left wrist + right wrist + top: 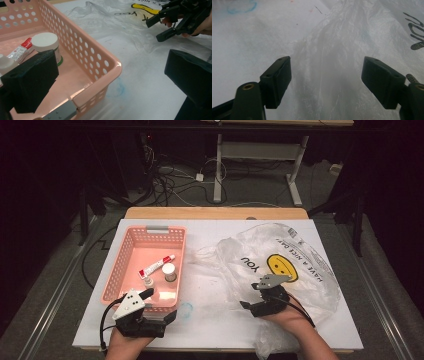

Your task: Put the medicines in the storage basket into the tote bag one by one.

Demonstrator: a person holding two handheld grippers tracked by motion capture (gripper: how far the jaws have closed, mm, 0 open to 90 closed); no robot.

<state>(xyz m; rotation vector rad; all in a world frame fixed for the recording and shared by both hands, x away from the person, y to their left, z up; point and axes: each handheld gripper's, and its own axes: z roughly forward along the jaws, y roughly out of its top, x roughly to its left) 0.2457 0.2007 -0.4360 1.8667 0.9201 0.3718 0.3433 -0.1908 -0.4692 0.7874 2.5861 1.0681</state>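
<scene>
The clear plastic bag point(280, 265) with the yellow smiley lies crumpled on the white table point(210, 320), right of centre. The right gripper point(325, 80) sits over its near edge at about six o'clock of the smiley, jaws spread apart with bag film between them, not pinched. At nine o'clock from the bag stands the pink basket point(112, 280), holding a tube point(156, 266), a white-capped jar point(169, 271) and a small bottle point(148, 282). The left gripper point(110, 77) is at the basket's near corner, released, one jaw inside the basket and one outside, straddling the wall without touching it.
</scene>
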